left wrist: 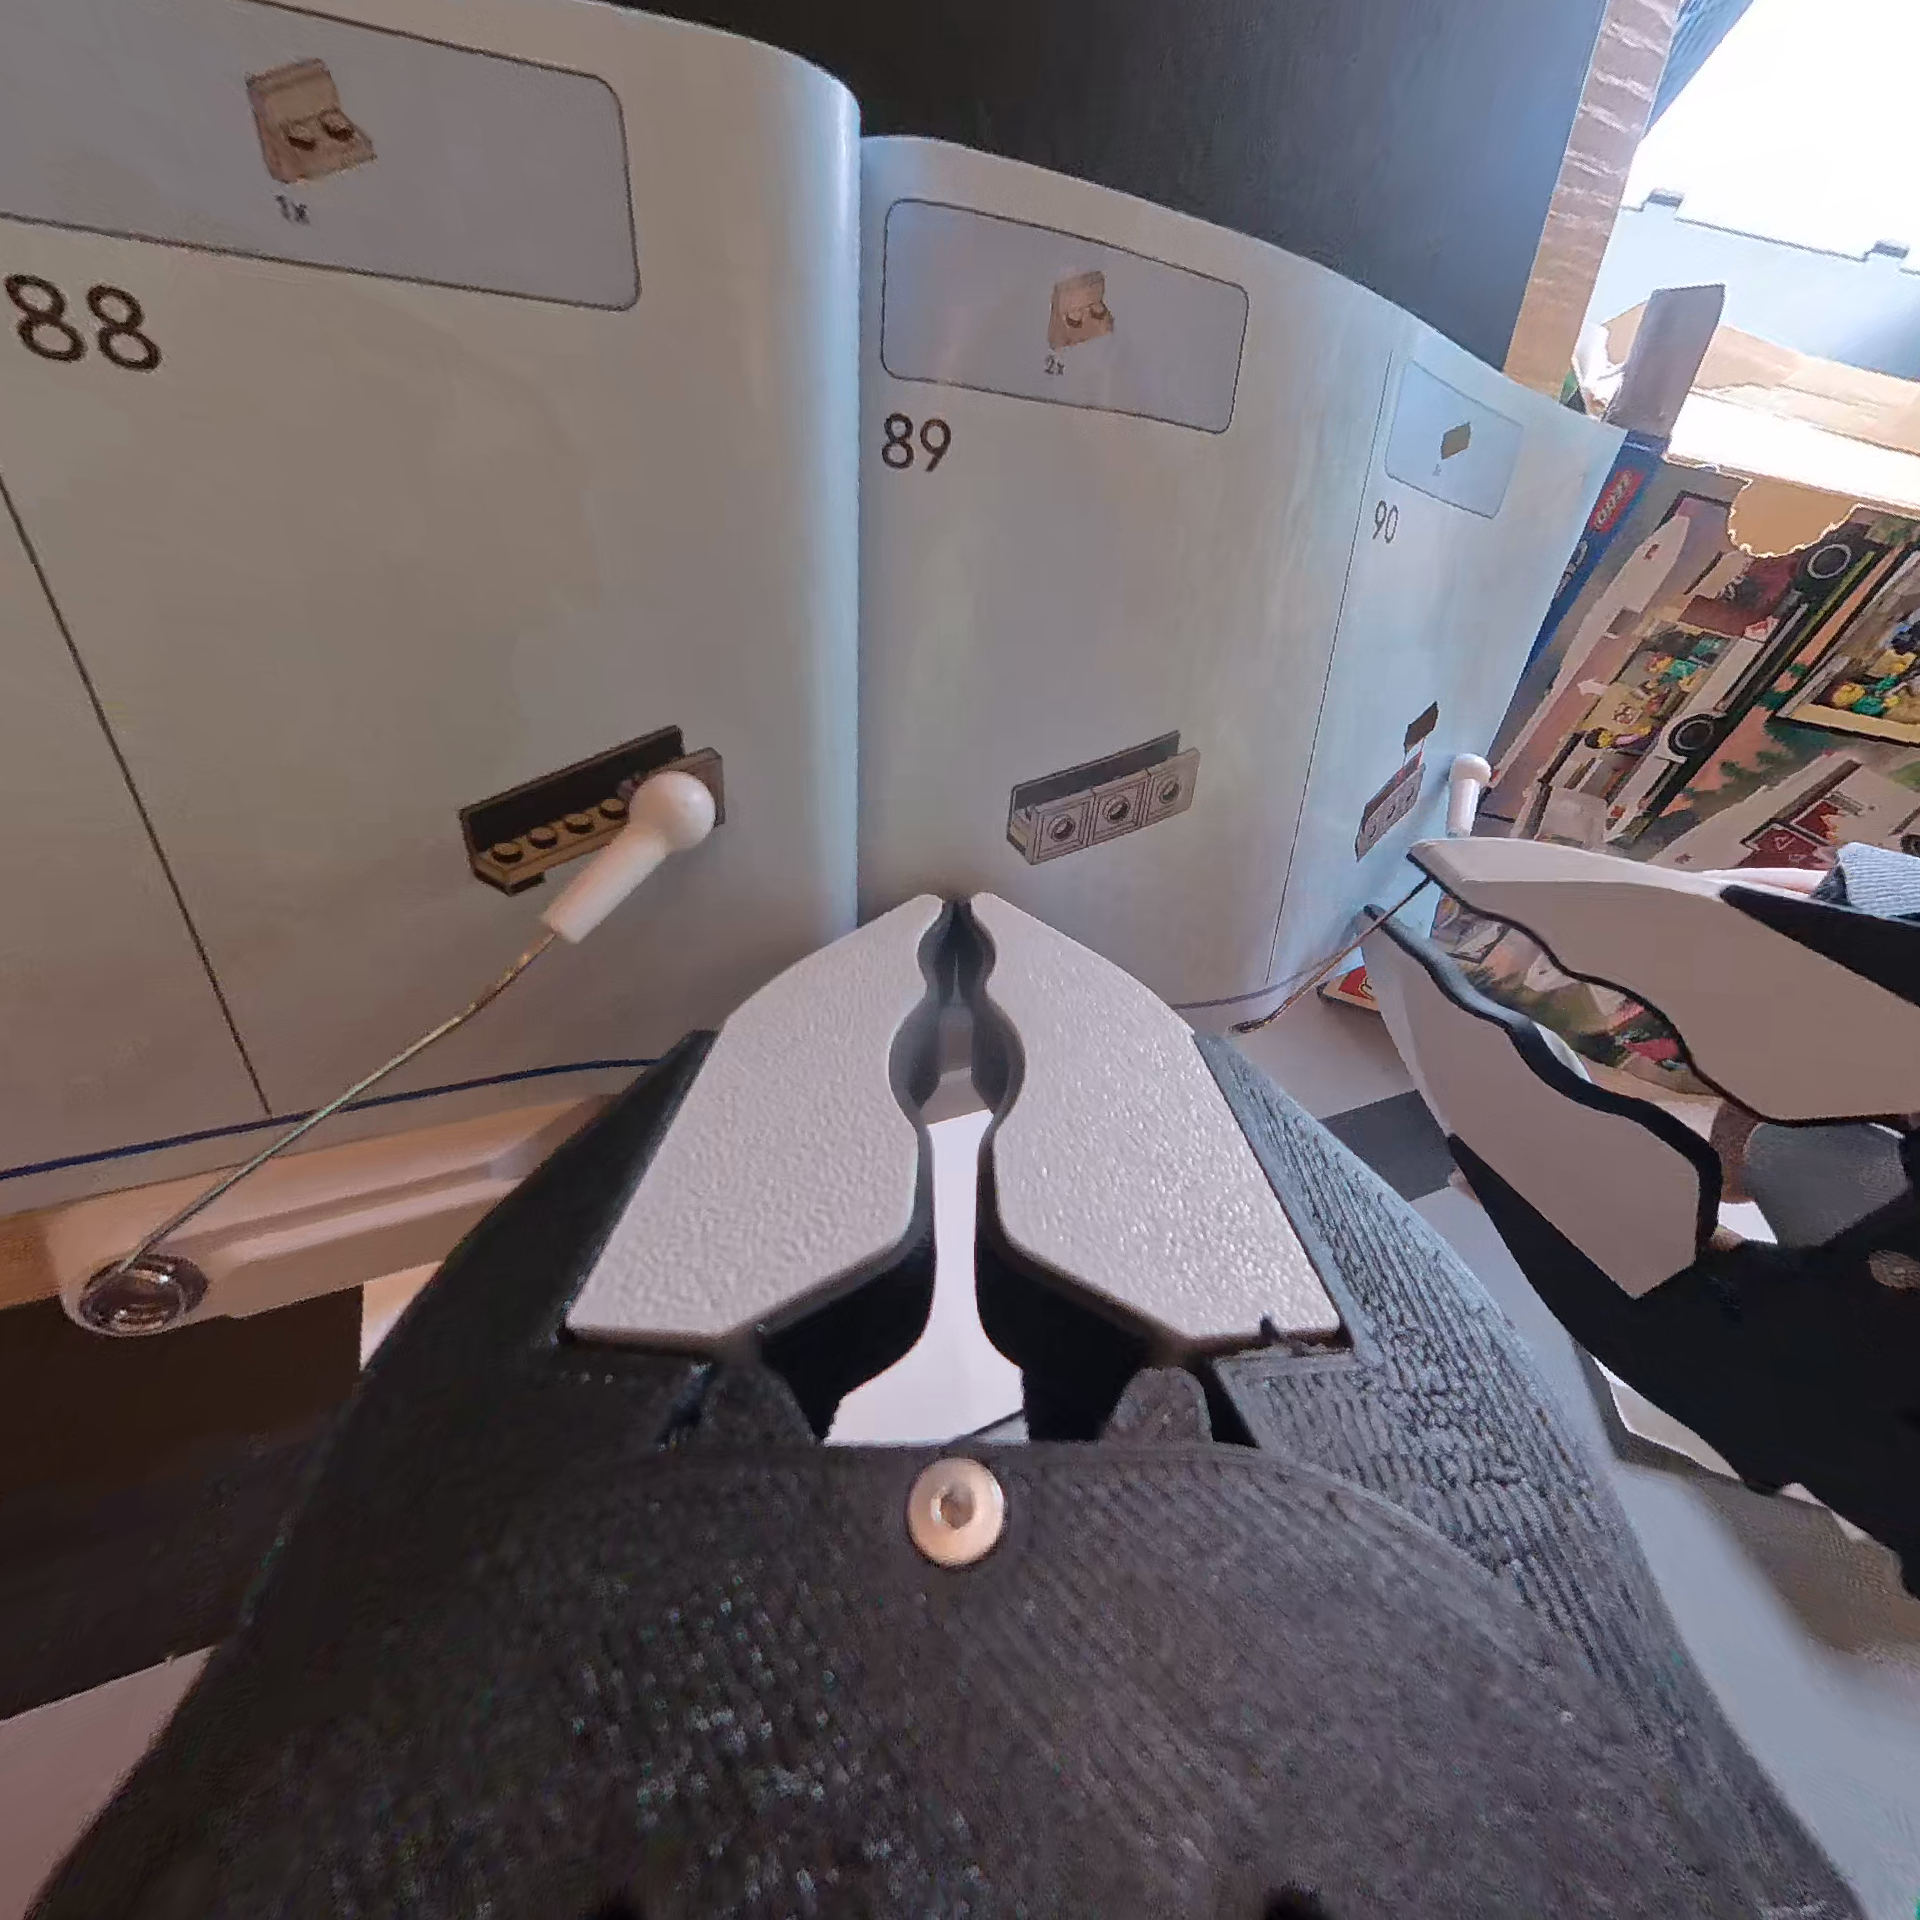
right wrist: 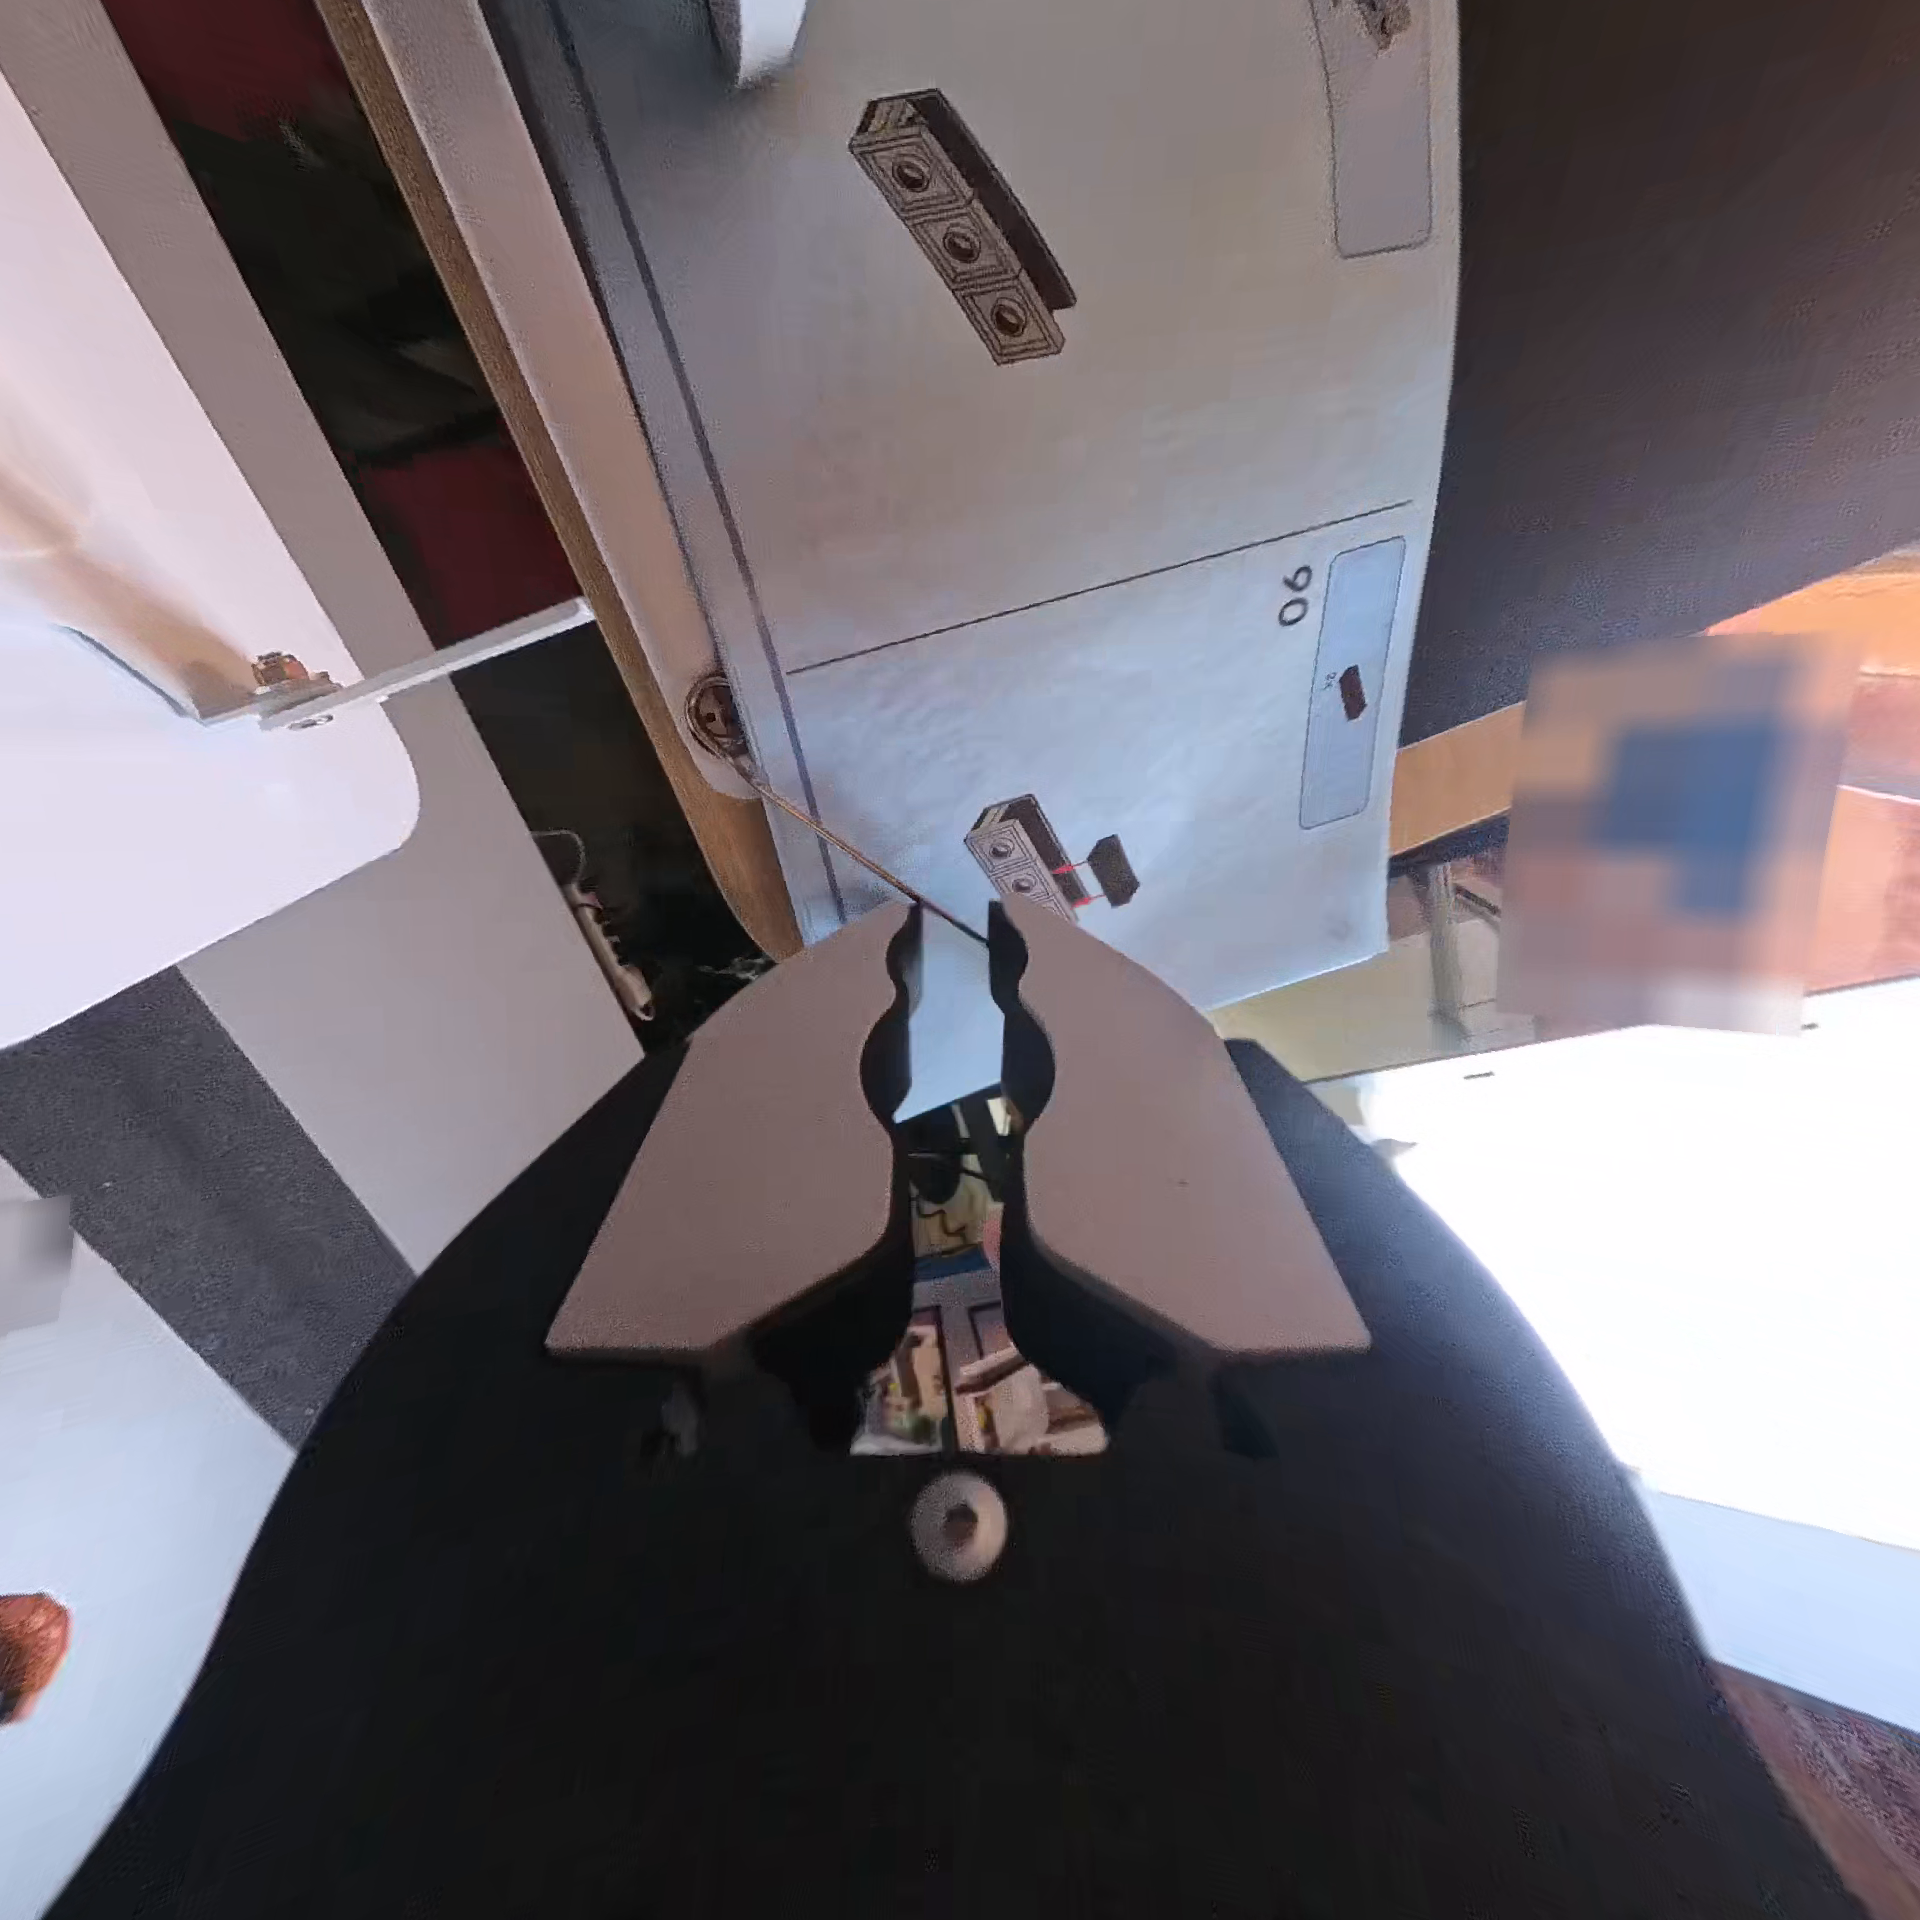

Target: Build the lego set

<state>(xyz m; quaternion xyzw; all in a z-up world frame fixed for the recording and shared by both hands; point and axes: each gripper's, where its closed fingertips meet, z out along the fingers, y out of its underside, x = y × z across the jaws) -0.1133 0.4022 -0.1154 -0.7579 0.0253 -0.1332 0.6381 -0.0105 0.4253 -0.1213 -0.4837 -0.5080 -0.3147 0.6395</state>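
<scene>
left gripper (left wrist: 958,906) closed on nothing at booklet (left wrist: 1091,644) fold, right gripper (right wrist: 954,920) slightly open (page-holder wire (right wrist: 831,831) crossing its gap, no clamp)

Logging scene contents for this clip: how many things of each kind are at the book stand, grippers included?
Grippers: 2, left gripper and right gripper
White-tipped wire page holders: 2
Open instruction booklet: 1
Printed toy box: 1
Total: 6

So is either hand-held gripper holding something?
No. The left hand-held gripper is shut on nothing. The right hand-held gripper is open; a thin wire crosses its gap, unpinched.
</scene>
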